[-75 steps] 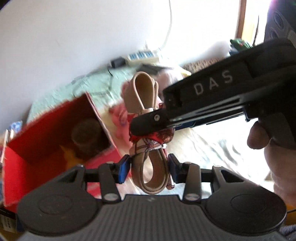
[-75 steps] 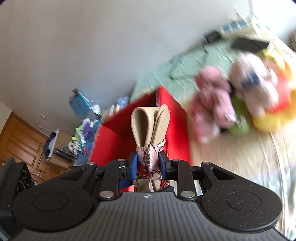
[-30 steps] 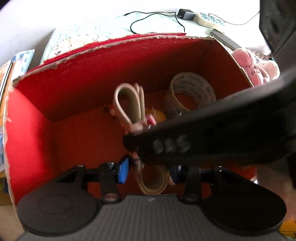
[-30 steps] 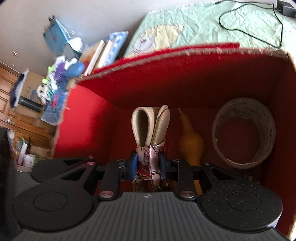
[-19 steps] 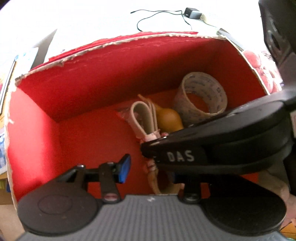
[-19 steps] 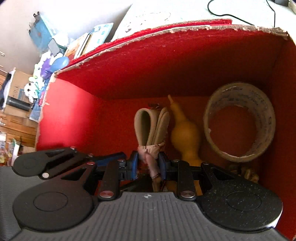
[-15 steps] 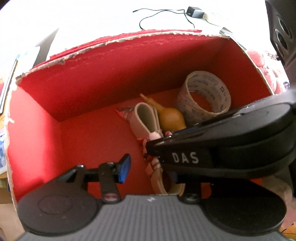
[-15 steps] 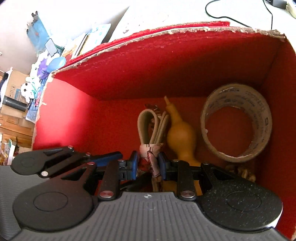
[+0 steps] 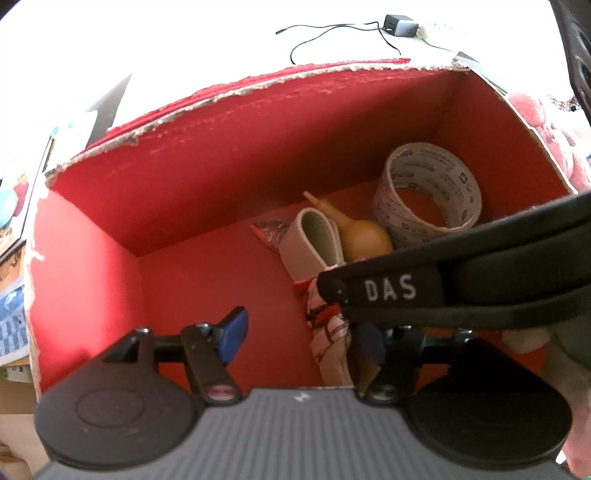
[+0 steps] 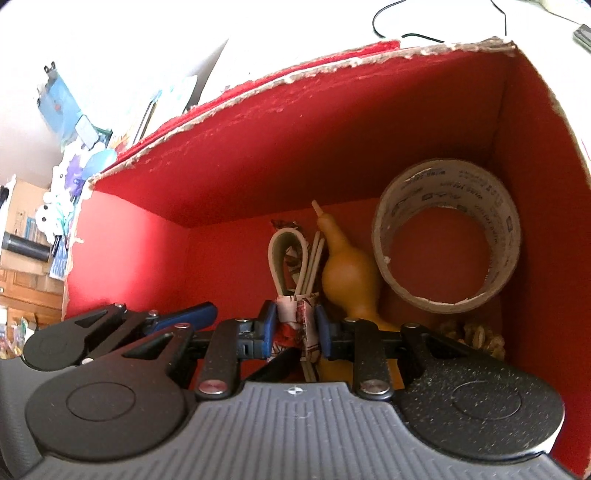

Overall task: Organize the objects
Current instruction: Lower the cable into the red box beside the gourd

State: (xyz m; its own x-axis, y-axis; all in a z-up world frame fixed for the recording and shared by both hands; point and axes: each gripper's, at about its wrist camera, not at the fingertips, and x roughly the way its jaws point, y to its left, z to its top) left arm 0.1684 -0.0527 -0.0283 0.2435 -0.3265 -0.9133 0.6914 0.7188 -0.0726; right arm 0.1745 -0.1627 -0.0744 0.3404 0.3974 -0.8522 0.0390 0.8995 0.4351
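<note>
1. Left wrist view: a bright, washed-out surface with a cable (image 9: pixel 332 31) lies beyond a red box (image 9: pixel 258 122) with a torn rim. The left gripper (image 9: pixel 303 332) hangs inside the box, its jaws spread wide and holding nothing. Ahead of them, to the right, the strap bundle (image 9: pixel 314 247) lies low in the box. A gourd (image 9: pixel 364 240) lies just beside it and a tape roll (image 9: pixel 428 203) further right. The right gripper's dark body crosses in front.

2. Right wrist view: a cluttered shelf (image 10: pixel 55 184) shows beyond the box's left wall. The right gripper (image 10: pixel 295 328) has its jaws clenched on the bundle's patterned wrap, and the strap loops point straight ahead, with the gourd touching on their right. The tape roll leans by the right wall.

3. The step looks like setting the bundle down. Done well, it should rest on the box floor before release, then the jaws open slowly and back straight out, so the gourd is not knocked.
</note>
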